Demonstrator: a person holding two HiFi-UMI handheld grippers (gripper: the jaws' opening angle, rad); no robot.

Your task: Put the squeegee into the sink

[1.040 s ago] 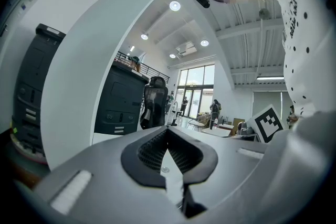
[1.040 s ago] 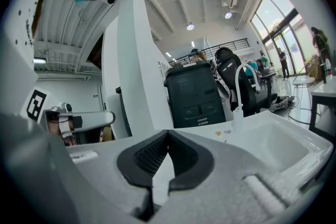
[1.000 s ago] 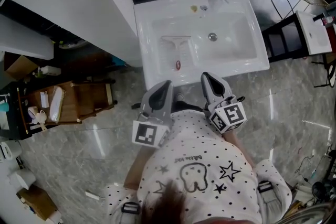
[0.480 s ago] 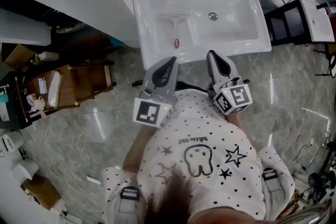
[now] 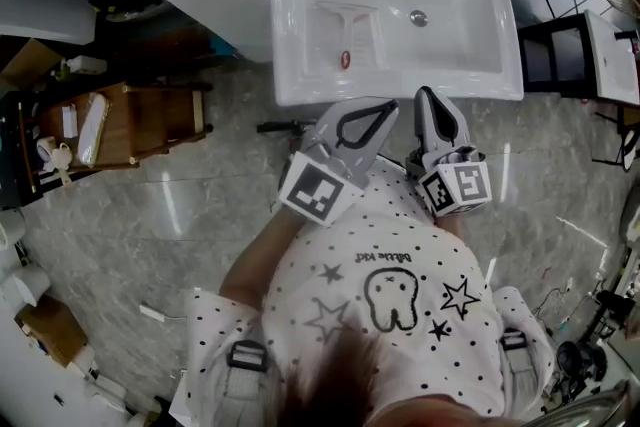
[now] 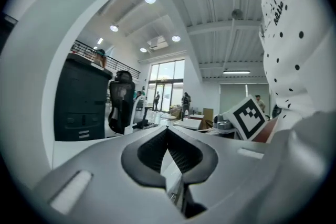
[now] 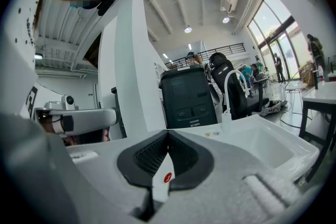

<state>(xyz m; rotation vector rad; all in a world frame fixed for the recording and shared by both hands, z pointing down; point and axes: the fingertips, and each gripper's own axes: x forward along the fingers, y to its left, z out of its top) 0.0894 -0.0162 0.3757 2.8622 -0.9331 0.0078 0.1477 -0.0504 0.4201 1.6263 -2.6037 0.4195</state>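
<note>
My left gripper (image 5: 385, 108) and right gripper (image 5: 425, 97) sit clenched, empty, since the white T-shaped squeegee (image 5: 345, 27) already lies in the white ceramic sink (image 5: 400, 91); looks done.

Both jaw pairs closed, nothing held
Left hand-held gripper (image 5: 383, 107) tilts toward 2 o'clock; right hand-held gripper (image 5: 424, 96) points toward 12 o'clock.

Nothing legible: the cursive line (image 5: 385, 258) on the shirt (image 5: 330, 280) is too small.
</note>
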